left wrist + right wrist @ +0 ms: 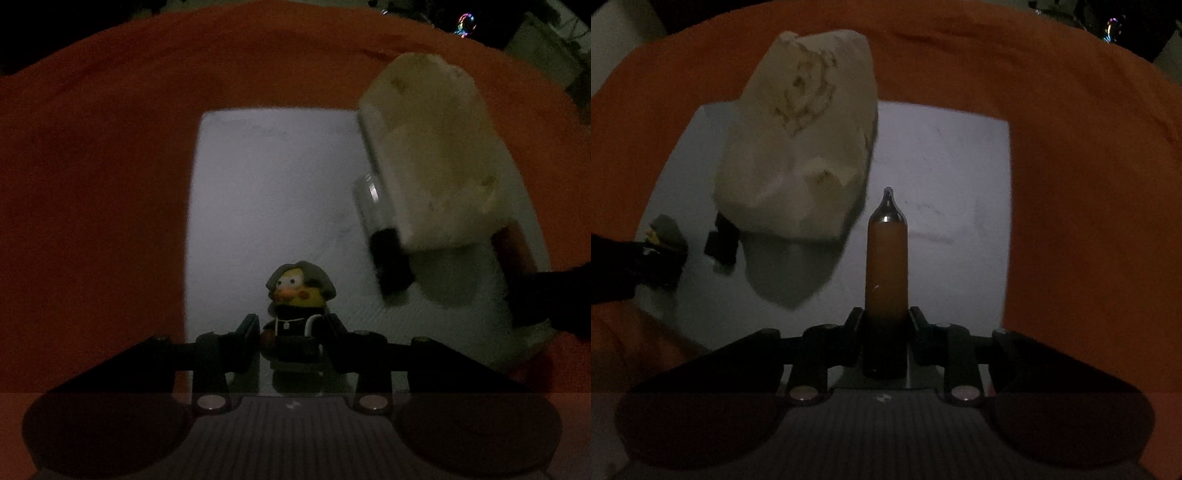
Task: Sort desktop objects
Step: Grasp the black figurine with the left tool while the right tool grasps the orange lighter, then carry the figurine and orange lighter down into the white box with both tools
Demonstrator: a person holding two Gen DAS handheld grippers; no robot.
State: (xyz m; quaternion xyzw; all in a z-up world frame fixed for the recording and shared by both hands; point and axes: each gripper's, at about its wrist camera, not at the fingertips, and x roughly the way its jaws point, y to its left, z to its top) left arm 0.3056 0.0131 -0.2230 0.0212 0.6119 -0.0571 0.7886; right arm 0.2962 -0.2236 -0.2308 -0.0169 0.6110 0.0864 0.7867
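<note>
One duck figurine [295, 317], one orange tube [886, 266], one cream pouch [798, 147], one white sheet [266, 192] (over one orange cloth [92, 166]), two grippers [291, 332] [885, 321].

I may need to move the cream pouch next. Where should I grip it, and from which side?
Probably the cream pouch near its open end by the black tab, coming from above: it lies sideways on the white board, bulging and soft.

Cap [798, 147] on mat [942, 166], left of tube [886, 258]
</note>
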